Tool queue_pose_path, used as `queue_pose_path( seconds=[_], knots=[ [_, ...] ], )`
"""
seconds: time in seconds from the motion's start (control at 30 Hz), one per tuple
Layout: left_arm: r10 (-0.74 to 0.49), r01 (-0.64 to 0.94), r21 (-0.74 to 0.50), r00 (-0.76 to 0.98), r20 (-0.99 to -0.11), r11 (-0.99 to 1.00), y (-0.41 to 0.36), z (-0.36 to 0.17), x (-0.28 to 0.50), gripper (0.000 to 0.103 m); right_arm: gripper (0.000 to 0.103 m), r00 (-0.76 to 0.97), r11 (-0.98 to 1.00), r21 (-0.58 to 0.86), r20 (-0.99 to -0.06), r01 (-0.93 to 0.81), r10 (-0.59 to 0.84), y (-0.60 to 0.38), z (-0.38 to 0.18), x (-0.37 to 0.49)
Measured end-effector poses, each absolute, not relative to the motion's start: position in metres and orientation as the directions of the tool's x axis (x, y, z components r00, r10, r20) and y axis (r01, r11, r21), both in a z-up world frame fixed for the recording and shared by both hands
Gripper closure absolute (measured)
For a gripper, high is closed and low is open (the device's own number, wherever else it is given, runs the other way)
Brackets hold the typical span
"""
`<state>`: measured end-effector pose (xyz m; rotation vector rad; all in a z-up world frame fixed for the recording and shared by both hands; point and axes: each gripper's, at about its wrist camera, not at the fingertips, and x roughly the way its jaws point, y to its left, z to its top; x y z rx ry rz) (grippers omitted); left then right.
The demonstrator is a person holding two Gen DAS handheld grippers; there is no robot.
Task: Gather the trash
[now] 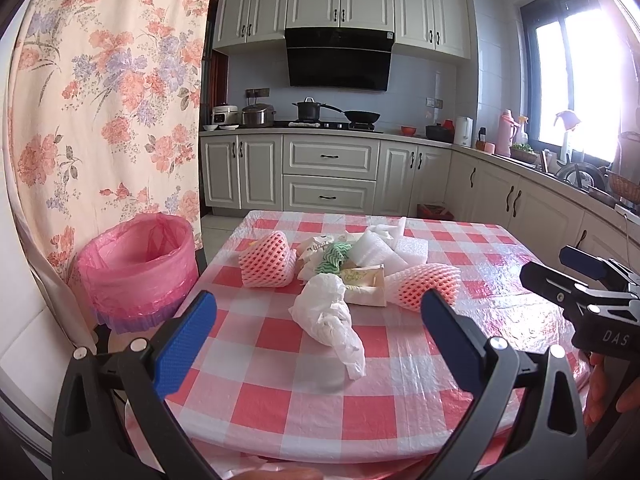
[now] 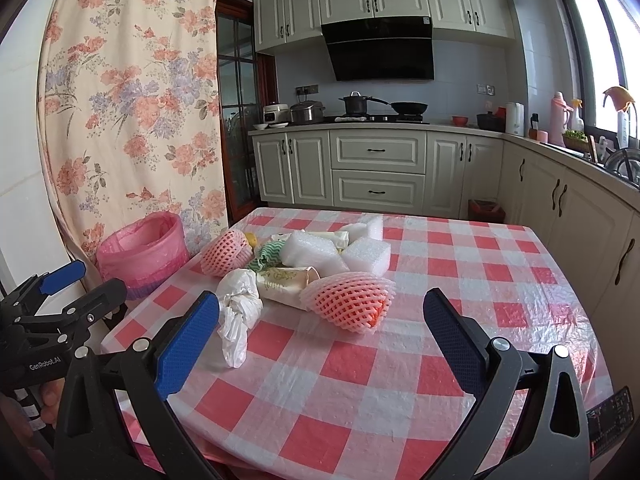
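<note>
A heap of trash lies on the red-checked table (image 1: 320, 408): a crumpled white plastic bag (image 1: 330, 320), two pink foam fruit nets (image 1: 267, 266) (image 1: 424, 286), white foam blocks (image 1: 372, 250), a green zigzag wrapper (image 1: 334, 258) and a cream carton (image 1: 366, 284). My left gripper (image 1: 320, 340) is open, hovering just short of the white bag. My right gripper (image 2: 322, 336) is open too, with the near pink net (image 2: 348, 302) ahead of its fingers. A bin with a pink liner (image 1: 138, 264) (image 2: 142, 254) stands off the table's left side.
A floral curtain (image 1: 104, 100) hangs behind the bin. Kitchen cabinets and a stove with pots (image 1: 332, 120) line the far wall; a counter with bottles (image 1: 516, 136) runs along the right. A remote control (image 2: 610, 416) lies at the table's near right corner.
</note>
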<state>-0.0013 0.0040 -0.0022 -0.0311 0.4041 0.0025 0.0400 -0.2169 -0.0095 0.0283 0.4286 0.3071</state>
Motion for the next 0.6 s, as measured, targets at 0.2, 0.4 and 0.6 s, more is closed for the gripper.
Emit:
queue_pose_path(
  seconds=[0.2, 0.4, 0.6],
  knots=[
    [-0.004, -0.008, -0.030, 0.920, -0.391, 1.000, 0.0038, -0.0014, -0.0017, 0.004, 0.007, 0.863, 0.952, 0.096, -0.403, -0.290, 0.304, -0.2176, -0.0094, 0.0400],
    [-0.004, -0.011, -0.036, 0.922, -0.387, 0.999, 0.0045, -0.0003, -0.0033, 0.004, 0.007, 0.864, 0.950, 0.095, -0.397, -0.296, 0.309, -0.2167, -0.0092, 0.0388],
    [-0.005, -0.011, -0.038, 0.922, -0.388, 0.999, 0.0056, 0.0004, -0.0040, 0.004, 0.007, 0.862, 0.950, 0.096, -0.399, -0.298, 0.311, -0.2168, -0.0100, 0.0388]
  ],
)
